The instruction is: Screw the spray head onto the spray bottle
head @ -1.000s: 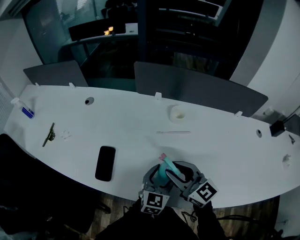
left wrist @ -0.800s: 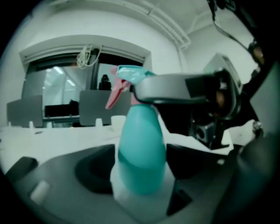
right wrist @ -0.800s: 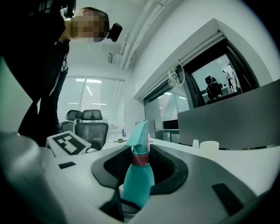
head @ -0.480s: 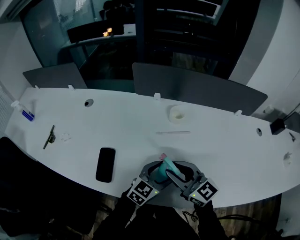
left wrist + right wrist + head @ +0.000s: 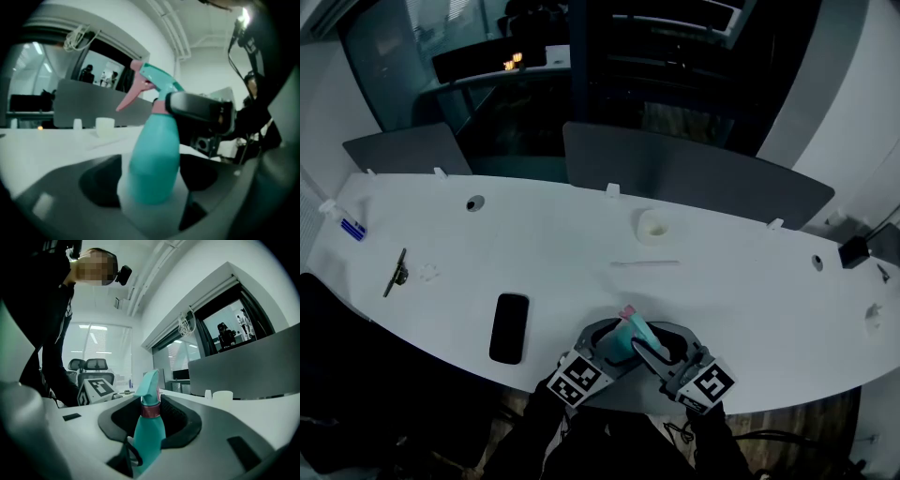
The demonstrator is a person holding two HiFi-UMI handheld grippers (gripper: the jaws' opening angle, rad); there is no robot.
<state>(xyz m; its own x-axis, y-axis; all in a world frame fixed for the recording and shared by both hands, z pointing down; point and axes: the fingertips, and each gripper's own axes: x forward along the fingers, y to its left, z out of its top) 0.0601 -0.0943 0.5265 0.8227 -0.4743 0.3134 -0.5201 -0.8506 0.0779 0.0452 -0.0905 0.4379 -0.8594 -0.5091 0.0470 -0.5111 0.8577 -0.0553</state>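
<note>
spray bottle [image 5: 154,164]: teal plastic with a rounded body and a paler base; roughly upright, leaning slightly; at the near edge of the white table [image 5: 581,244]
spray head [image 5: 158,85]: teal, with pink trigger, nozzle tip and collar; seated on the bottle's neck, nozzle aimed across the table

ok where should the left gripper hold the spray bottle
Its wide lower body, from the left side: the spray bottle stands roughly upright and the right gripper clamps the pink collar. The left gripper, jaws opening, has that body between them.
</note>
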